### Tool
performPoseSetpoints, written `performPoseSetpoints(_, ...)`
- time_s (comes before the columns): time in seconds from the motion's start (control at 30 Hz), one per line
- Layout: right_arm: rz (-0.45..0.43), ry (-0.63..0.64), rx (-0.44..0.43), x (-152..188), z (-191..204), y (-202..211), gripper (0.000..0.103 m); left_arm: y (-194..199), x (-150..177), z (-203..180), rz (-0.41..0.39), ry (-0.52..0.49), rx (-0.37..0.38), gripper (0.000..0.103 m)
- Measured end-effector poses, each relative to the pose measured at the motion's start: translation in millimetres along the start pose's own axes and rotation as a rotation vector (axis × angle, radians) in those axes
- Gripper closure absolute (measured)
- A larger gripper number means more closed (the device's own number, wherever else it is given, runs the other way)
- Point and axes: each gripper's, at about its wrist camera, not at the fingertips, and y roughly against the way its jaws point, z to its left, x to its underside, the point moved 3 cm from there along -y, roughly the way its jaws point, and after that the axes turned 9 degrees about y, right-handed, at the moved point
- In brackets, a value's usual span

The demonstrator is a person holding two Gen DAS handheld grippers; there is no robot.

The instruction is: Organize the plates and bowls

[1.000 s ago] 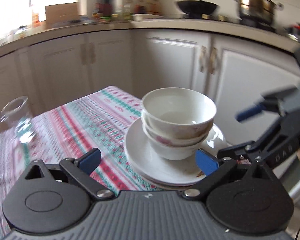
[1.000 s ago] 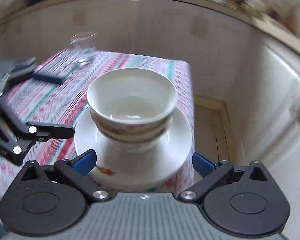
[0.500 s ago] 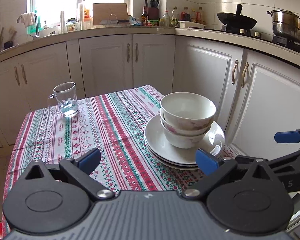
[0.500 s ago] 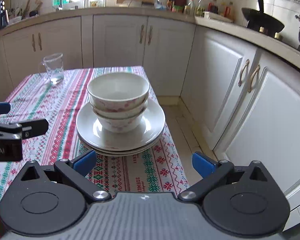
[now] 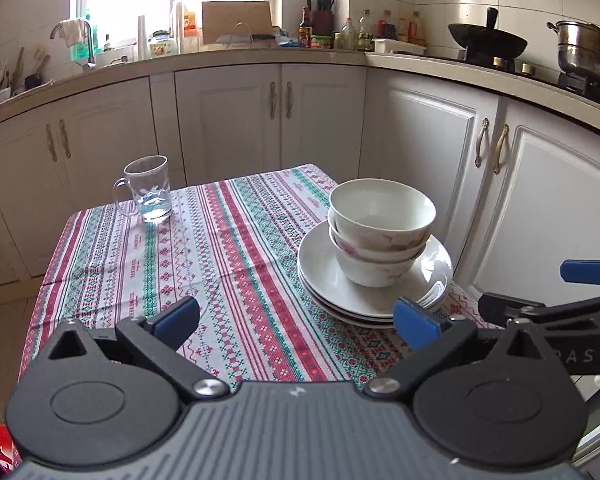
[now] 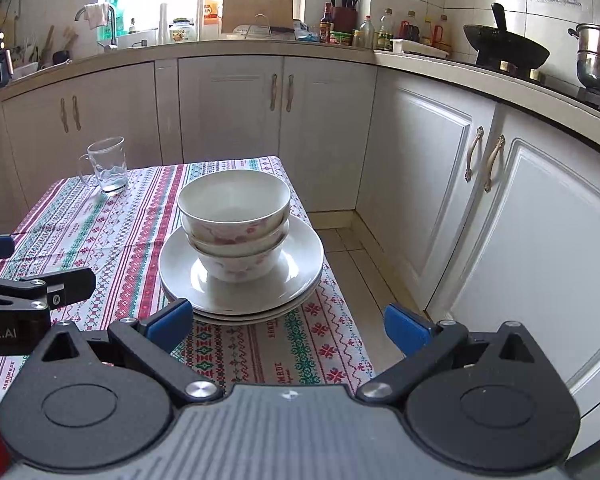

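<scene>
A small table covered by a striped, patterned tablecloth (image 5: 236, 248) stands in a kitchen, ringed by white cabinets (image 6: 228, 112). On the cloth, at about 2 o'clock from the left gripper (image 5: 296, 318) and at 11 o'clock from the right gripper (image 6: 288, 320), sits a neat pile of crockery: the stacked bowls (image 6: 234, 220), nested one inside another, rest in the middle of the stacked plates (image 6: 296, 276). The nesting keeps the bowls upright and the wide plates give them a steady base, which suggests the sorting is largely finished. The pile sits close to the table's right edge, above the tiled floor, so a careless nudge could tip it off. Both grippers are held back from the pile, touching nothing; each has its blue-tipped fingers spread wide with nothing between them. The right gripper's fingers (image 5: 588, 272) also show at 3 o'clock in the left view, level with the plates and apart from them. A clear glass mug (image 5: 148, 190) stands well apart at the far left corner, at 11 o'clock, out of the way of the crockery.
</scene>
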Motion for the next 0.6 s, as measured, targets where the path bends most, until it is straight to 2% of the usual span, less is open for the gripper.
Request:
performPoseSetpoints(0.3, -0.003, 0.004, -0.010, -0.4, 4.7, 2.2, 0.000, 3.5, 1.9, 5.4, 0.006, 0.002, -0.039, 0.001)
performPoseSetpoints(0.6, -0.016, 0.010, -0.010, -1.8, 6.9, 7.8, 0.000, 9.7, 0.1, 6.1, -0.004, 0.005, -0.044, 0.001)
